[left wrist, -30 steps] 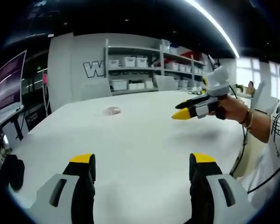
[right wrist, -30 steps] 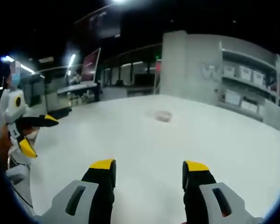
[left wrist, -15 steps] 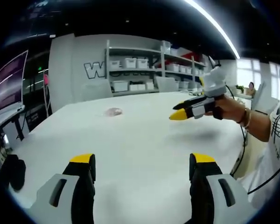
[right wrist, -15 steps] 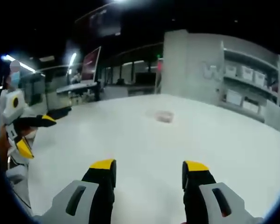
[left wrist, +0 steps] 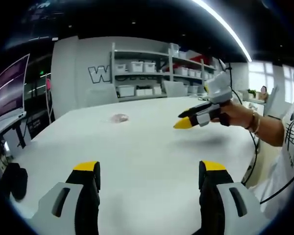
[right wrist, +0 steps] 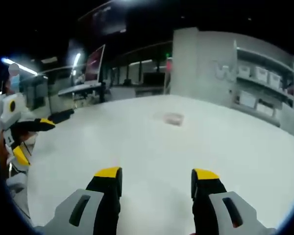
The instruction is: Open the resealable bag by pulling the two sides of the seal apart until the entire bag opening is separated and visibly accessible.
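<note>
Resealable bag lying flat on the white tabletop, toward its far edge, small and too blurred for detail, well apart from both grippers. Left gripper held above the near edge, fingers spread wide, holding nothing. Right gripper likewise above the tabletop, fingers apart and empty. Shelving with white bins beyond the far edge.
</note>
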